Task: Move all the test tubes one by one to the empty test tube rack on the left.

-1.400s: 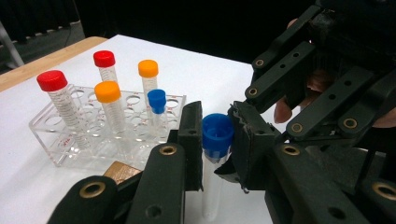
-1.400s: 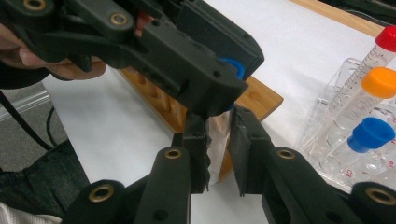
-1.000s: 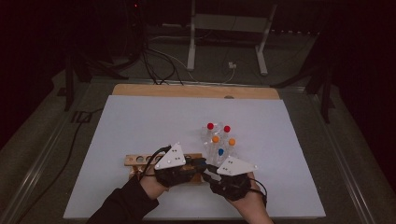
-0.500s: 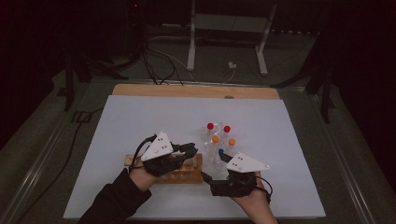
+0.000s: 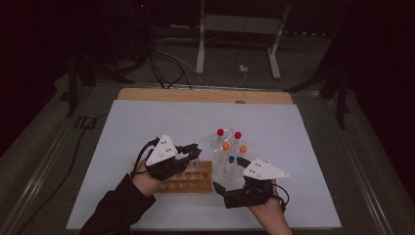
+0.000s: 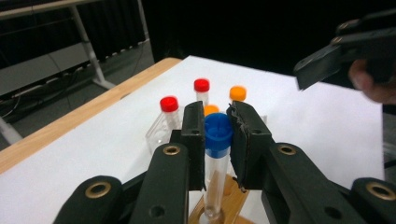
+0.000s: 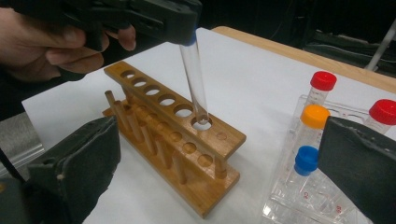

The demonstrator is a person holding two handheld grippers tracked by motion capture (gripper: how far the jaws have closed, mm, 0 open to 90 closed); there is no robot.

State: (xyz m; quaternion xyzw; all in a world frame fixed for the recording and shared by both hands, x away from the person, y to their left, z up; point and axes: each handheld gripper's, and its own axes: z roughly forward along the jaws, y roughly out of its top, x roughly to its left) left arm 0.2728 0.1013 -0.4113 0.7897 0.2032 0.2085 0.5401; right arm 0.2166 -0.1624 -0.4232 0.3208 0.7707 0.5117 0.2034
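Left gripper view showed the left gripper (image 6: 218, 135) clamped on a clear tube (image 6: 215, 179) by its blue cap (image 6: 218, 133), one black jaw pressed against each side of the cap. The tube hung below the jaws toward the wooden rack (image 6: 229, 200). Seen from the right gripper view, this tube (image 7: 194, 79) leaned slightly, with its round bottom end sitting in the end hole of the rack's (image 7: 173, 140) top rail, the hole nearest the clear plastic stand (image 7: 299, 205). The other holes along the rail stood vacant.

The right gripper (image 7: 219, 168) had its jaws wide apart, having just been opening, with nothing between the pads. From the high view this right gripper (image 5: 230, 174) sat just beside the rack's (image 5: 195, 182) right end, near the table's front edge, while the left gripper (image 5: 193, 149) hovered above the rack.

Behind the rack and to its right, the plastic stand held more capped tubes: two red (image 5: 220, 132), two orange (image 5: 225, 146) and one blue (image 5: 231, 159). Small red markings on the stand's base (image 7: 306, 195) were too blurred to read.

Everything rested on a white sheet (image 5: 147, 122) over the table, whose wooden edge (image 5: 195, 95) showed along the far side.
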